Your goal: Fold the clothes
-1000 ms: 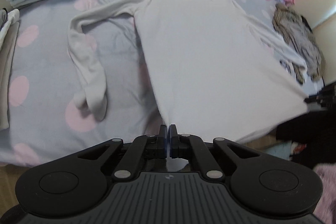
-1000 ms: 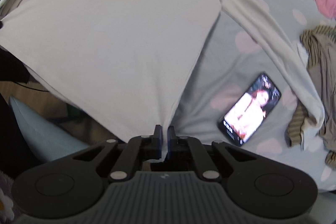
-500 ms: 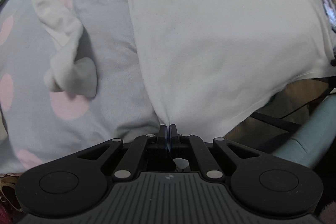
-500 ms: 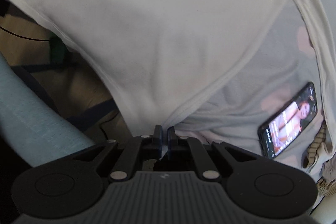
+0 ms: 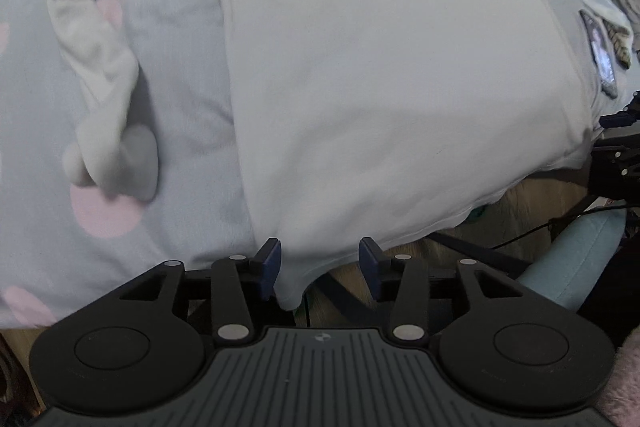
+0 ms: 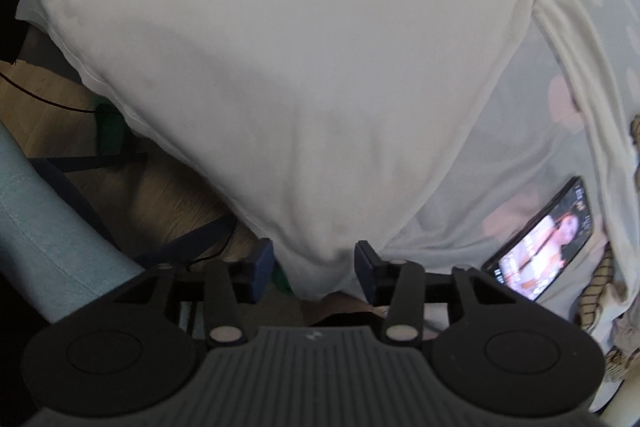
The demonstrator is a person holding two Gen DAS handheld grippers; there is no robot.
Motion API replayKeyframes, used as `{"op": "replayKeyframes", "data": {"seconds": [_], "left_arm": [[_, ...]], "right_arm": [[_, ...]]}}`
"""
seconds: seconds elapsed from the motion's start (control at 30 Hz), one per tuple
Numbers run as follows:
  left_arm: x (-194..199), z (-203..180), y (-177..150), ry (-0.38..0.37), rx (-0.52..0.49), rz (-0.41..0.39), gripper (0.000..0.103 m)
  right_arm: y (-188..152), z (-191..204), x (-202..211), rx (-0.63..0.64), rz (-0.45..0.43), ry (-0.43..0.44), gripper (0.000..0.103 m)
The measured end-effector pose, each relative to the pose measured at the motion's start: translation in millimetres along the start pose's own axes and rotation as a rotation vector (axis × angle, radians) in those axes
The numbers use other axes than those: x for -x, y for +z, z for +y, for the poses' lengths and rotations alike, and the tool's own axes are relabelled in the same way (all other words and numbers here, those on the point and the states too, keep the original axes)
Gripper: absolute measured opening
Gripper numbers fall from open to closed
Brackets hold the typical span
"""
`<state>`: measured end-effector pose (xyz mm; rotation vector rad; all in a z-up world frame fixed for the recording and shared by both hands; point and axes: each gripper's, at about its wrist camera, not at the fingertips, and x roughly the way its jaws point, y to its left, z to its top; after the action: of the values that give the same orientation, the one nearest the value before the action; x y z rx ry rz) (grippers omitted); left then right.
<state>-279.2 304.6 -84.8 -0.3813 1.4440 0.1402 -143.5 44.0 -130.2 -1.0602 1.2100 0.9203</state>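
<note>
My left gripper [image 5: 318, 265] hung almost straight down at the near edge of the bed [image 5: 40, 147], its jaws just spread apart. The corner of the white shirt [image 5: 380, 67] it had pinched lay loose in the gap, touching neither pad as far as I could tell. My right gripper [image 6: 314, 267] stood the same way at the shirt's other hem corner, jaws just parted, cloth slack between them.

From the bed's near edge, the shirt ran away from both grippers toward the far side, its long axis pointing straight out from my hands, hem nearest and collar farthest. The hem drooped slightly over that edge above the wooden floor [image 5: 520, 195]. 1 sleeve [image 5: 104, 83] lay crumpled on the bed beside the shirt's body on my left gripper's side, and that gripper was clearly the nearer to it. The other sleeve [image 6: 572, 67] trailed along the bed on my right gripper's side, just beside a lit phone [image 6: 544, 243].

I judged the spreading done and the sleeves next, each folded inward by the gripper on its own side.
</note>
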Motion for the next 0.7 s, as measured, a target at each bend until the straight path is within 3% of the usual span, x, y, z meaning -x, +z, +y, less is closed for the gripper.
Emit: {"op": "replayKeyframes", "data": {"seconds": [0.13,0.37,0.5,0.6,0.7], "left_arm": [[21,-1,12,-0.028,0.012,-0.071,0.042],[28,-8,48,0.017,-0.003,-0.182,0.042],[22,-11,74,0.033,-0.028,-0.242,0.042],[16,-13,99,0.049,-0.054,-0.280,0.041],[7,-14,124,0.054,-0.076,-0.310,0.033]], "right_arm": [[1,-14,15,-0.033,-0.053,-0.029,0.058],[17,-51,37,-0.090,-0.204,-0.064,0.054],[34,-79,39,-0.171,-0.277,-0.013,0.035],[47,-83,35,-0.199,-0.320,-0.022,0.020],[60,-94,24,-0.210,-0.363,-0.034,0.017]]}}
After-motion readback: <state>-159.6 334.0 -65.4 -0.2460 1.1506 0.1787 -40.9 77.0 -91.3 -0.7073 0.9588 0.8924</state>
